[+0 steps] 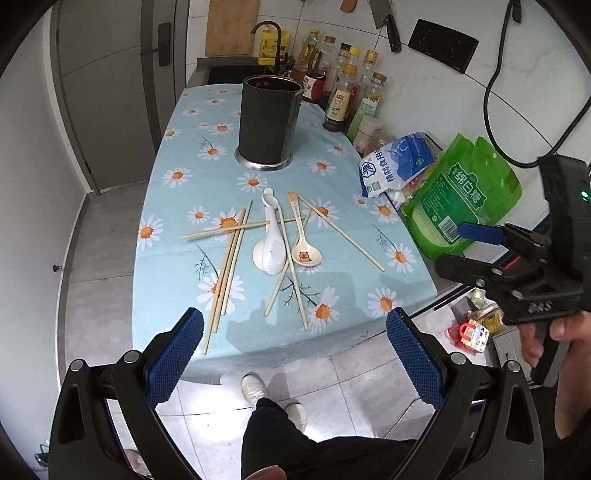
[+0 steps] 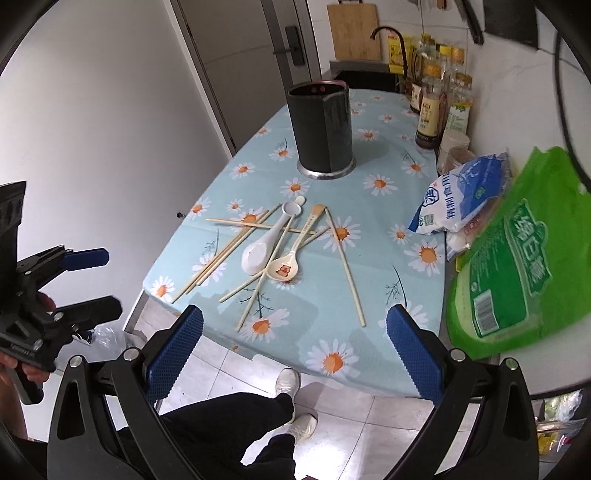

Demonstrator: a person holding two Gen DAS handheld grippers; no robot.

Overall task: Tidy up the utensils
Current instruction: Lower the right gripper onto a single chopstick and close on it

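Several wooden chopsticks (image 1: 229,258) (image 2: 347,269) lie scattered across a blue daisy tablecloth (image 1: 332,302) (image 2: 325,321). Among them rest a white ceramic spoon (image 1: 271,243) (image 2: 258,253) and a cream spoon with a bear picture (image 1: 304,251) (image 2: 286,267). A dark cylindrical utensil holder (image 1: 267,120) (image 2: 321,129) stands upright beyond them. My left gripper (image 1: 295,343) hangs open over the table's near edge, holding nothing. My right gripper (image 2: 295,339) is open too, at the near edge. Each gripper shows in the other's view, the right gripper (image 1: 469,251) and the left gripper (image 2: 96,280).
Sauce and oil bottles (image 1: 343,99) (image 2: 436,107) line the back right beside a sink with a faucet (image 1: 273,33). A blue-white salt bag (image 1: 399,164) (image 2: 461,195) and a green sugar bag (image 1: 461,199) (image 2: 517,258) sit at the right. A person's legs and white shoes (image 1: 255,387) stand below.
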